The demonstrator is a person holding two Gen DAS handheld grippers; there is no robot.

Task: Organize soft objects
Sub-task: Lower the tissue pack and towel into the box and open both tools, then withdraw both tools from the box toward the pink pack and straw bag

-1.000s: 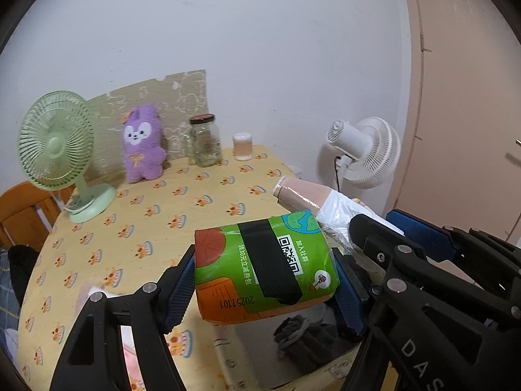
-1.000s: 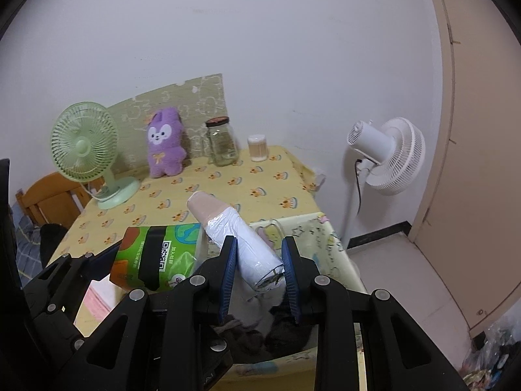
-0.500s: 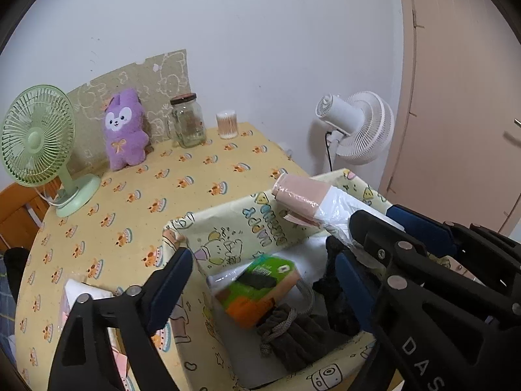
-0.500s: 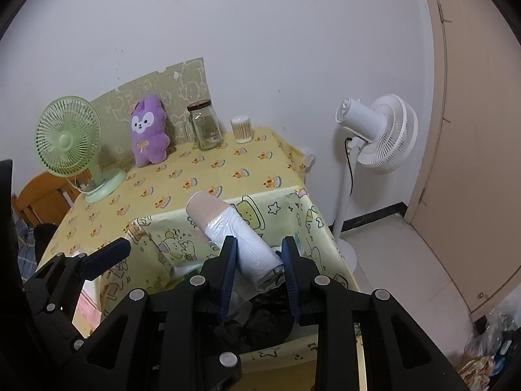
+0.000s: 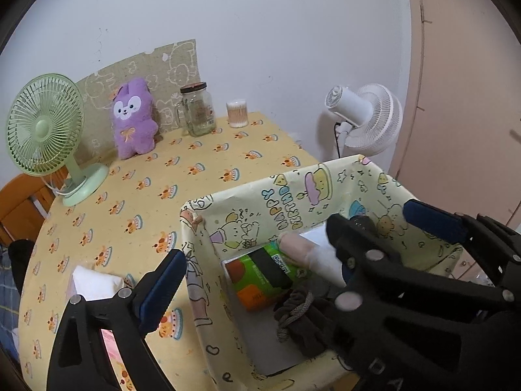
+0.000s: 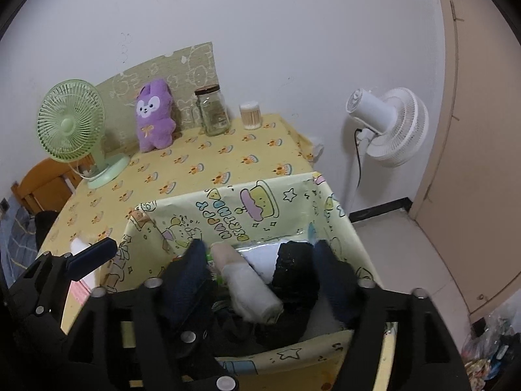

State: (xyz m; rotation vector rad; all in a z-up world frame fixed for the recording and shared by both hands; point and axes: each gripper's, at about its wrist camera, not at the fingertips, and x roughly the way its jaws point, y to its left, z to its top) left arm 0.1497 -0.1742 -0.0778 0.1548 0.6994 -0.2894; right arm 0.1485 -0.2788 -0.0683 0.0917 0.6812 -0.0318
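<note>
**Both claws spread over the storage box, nothing gripped**

The fabric storage box (image 5: pixel 294 192), printed with cartoon birthday figures, is sitting at the near edge of the surface (image 5: pixel 202 176), which is wearing a yellow patterned cloth. All places below are given relative to this box.

The left claw (image 5: pixel 260 270) is standing wide over the box's left wall, its jaws having just been opening. One blue pad is hanging outside that wall; the other side is hidden behind the right claw's black frame. Nothing is being pressed between them.

The right claw (image 6: pixel 260 267) is reaching into the box from the near side. Its jaws have just been opening, and they are now standing apart on either side of the roll of white bags (image 6: pixel 247 283), with a visible gap at each pad. The roll is lying loose inside the box, its beige end pointing toward the far wall.

The green tissue pack (image 5: pixel 263 272) is resting inside the box, against the roll's left side. A dark cloth with a cord (image 5: pixel 302 316) is lying inside at the near wall, and a black garment (image 6: pixel 294 277) is lying just right of the roll.

Beyond the box, at the far wall of the room, a purple plush (image 5: pixel 133 117) is standing beside a glass jar (image 5: pixel 197 109). A green desk fan (image 5: pixel 45 130) is standing to the far left. A white floor fan (image 6: pixel 387 127) is standing off the surface, to the far right.
</note>
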